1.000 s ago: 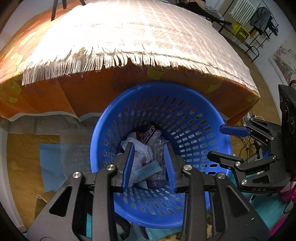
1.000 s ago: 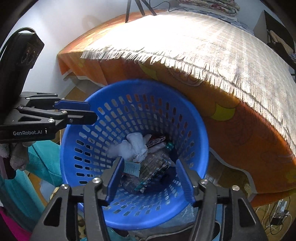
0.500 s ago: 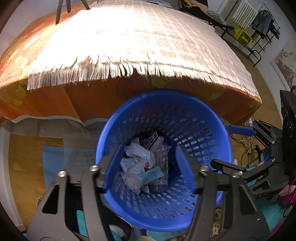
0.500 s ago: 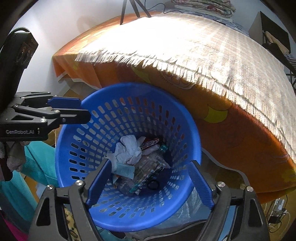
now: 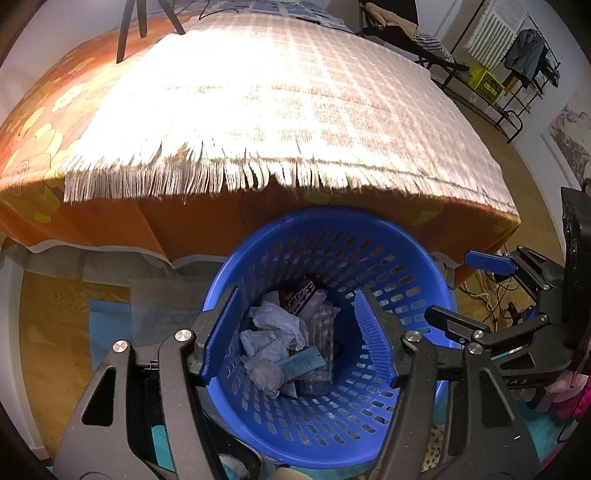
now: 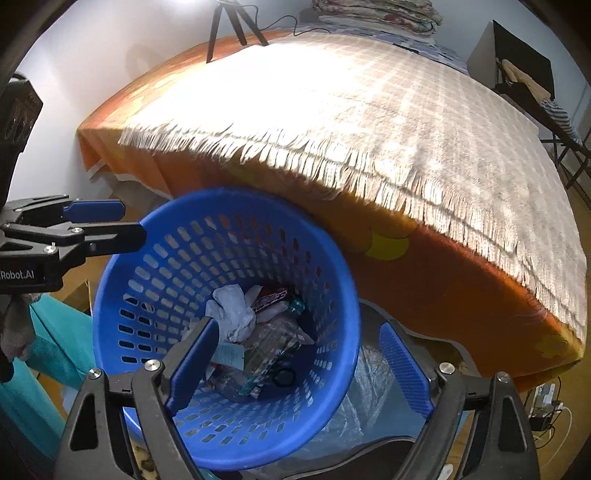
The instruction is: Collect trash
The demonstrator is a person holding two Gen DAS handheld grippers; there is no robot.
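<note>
A blue perforated plastic basket (image 5: 402,266) stands on the floor against the bed and also shows in the right wrist view (image 6: 155,273). Inside lie crumpled white tissues (image 5: 275,328), a red snack wrapper (image 5: 301,295), a clear plastic bottle (image 5: 323,339) and a teal packet (image 5: 301,360). The same trash shows in the right wrist view (image 6: 236,314). My left gripper (image 5: 295,343) is open and empty above the basket. My right gripper (image 6: 299,365) is open and empty over the basket's right rim.
A bed with an orange sheet (image 5: 110,221) and a fringed beige blanket (image 5: 280,103) rises behind the basket. A tripod (image 6: 229,22) stands on it. A clothes rack (image 5: 517,55) is far right. Cables (image 6: 546,410) lie on the wooden floor.
My left gripper has opened wide and both grippers have drawn up and back from the basket. The teal packet now lies loose in the basket.
</note>
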